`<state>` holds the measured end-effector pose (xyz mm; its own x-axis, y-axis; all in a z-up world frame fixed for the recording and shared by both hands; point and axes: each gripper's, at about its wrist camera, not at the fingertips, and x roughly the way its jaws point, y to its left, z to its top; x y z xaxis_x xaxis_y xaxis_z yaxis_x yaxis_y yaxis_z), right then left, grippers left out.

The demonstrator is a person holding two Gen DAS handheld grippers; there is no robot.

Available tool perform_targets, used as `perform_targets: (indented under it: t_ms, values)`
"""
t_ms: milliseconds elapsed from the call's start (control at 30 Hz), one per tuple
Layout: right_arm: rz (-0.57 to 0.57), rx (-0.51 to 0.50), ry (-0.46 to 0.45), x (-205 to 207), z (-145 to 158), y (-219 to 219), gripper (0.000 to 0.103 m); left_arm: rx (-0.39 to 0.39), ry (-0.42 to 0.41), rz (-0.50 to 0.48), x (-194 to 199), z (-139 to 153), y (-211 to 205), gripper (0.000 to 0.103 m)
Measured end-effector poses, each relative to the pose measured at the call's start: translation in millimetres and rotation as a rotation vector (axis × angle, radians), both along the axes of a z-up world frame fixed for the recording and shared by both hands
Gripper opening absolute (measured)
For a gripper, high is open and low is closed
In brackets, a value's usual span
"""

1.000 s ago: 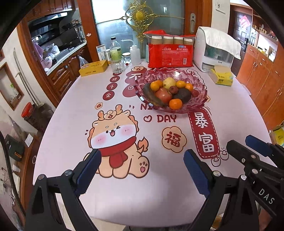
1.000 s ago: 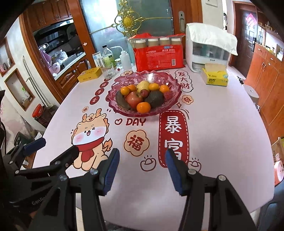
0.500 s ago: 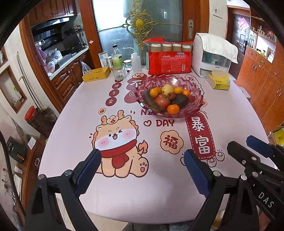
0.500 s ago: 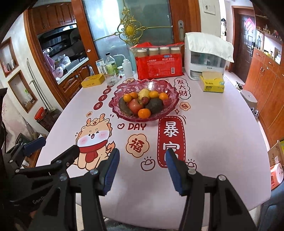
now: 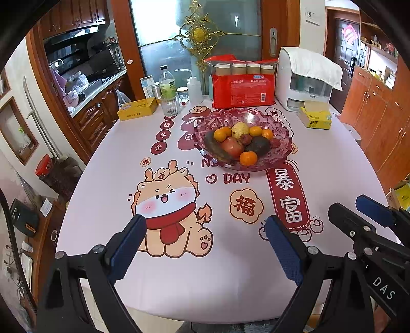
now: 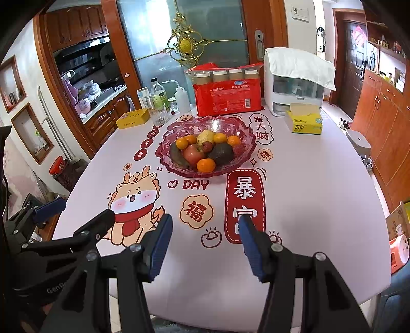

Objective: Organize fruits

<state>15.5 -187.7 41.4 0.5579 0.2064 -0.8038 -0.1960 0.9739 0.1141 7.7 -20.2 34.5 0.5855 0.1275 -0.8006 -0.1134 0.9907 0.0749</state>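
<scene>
Left wrist: table (image 5: 333, 179) edge near (tongs (image 5: 205, 243) apart)

1. Wooden kitchen cabinets (image 5: 77, 12) high on the left, reddish-brown, above a counter (image 5: 97, 84) crowded with bags and pots.
2. Frosted glass door (image 6: 205, 38) behind the table, framed in red-brown wood, bearing a gilt ornament (image 6: 184, 46).
3. Daylight glowing through the upper glass pane (image 5: 153, 15).
4. White wall (image 6: 25, 76) on the left with two wood-framed niches (image 6: 30, 133).
5. Long run of wooden cupboards (image 5: 379, 123) along the right side, open shelves (image 6: 389, 51) above.
6. Dark entrance door (image 6: 356, 59) far right, red decoration on it.
7. Pale tiled floor (image 6: 333, 110) near that door.
</scene>
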Motion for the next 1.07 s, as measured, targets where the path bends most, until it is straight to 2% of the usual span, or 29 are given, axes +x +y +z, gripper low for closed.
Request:
perform_targets:
  t_ms: [1067]
  values:
    - [0.003,0.003,-0.001,0.2,0.1,-1.5,0.055,-0.021,0.012,-0.004,1.2,-3.7,-1.4,0.093]
